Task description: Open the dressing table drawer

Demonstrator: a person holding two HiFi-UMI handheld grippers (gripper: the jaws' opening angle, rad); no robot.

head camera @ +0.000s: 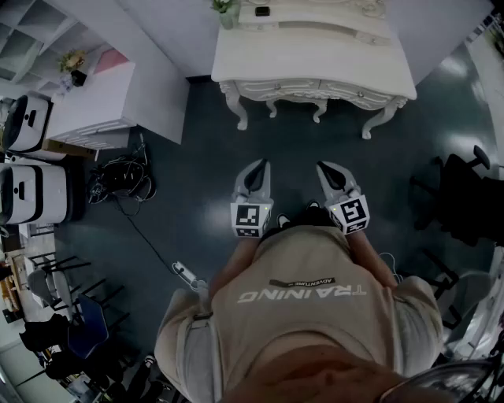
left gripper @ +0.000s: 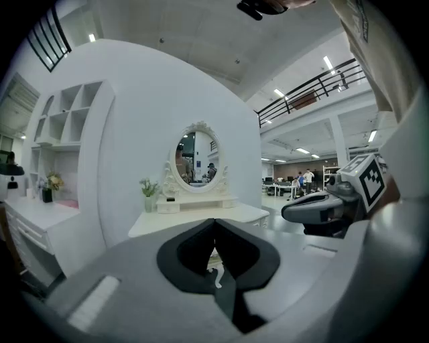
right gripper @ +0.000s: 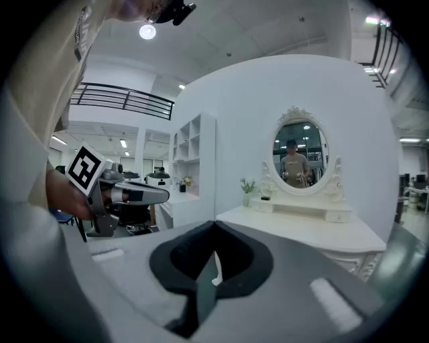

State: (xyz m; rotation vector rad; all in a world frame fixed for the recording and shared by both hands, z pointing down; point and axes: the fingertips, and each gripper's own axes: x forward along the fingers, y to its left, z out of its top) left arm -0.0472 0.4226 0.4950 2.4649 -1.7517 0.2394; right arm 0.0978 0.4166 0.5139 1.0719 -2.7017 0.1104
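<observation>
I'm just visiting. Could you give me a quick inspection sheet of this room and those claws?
Surface: white dressing tabletop, mostly bare.
Job's things: cream carved dressing table drawer, shut, untouched.
Clutter: small green potted plant on the table's back corner.
Claws: left claw and right claw shut, empty, short of the table.
Cables: tangled black cables and white power strip on dark floor.
Surroundings: white shelf unit, black office chair.

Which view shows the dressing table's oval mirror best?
The right gripper view: the mirror is largest and nearly frontal. The left gripper view shows it smaller, at an angle. The head view shows no glass.
</observation>
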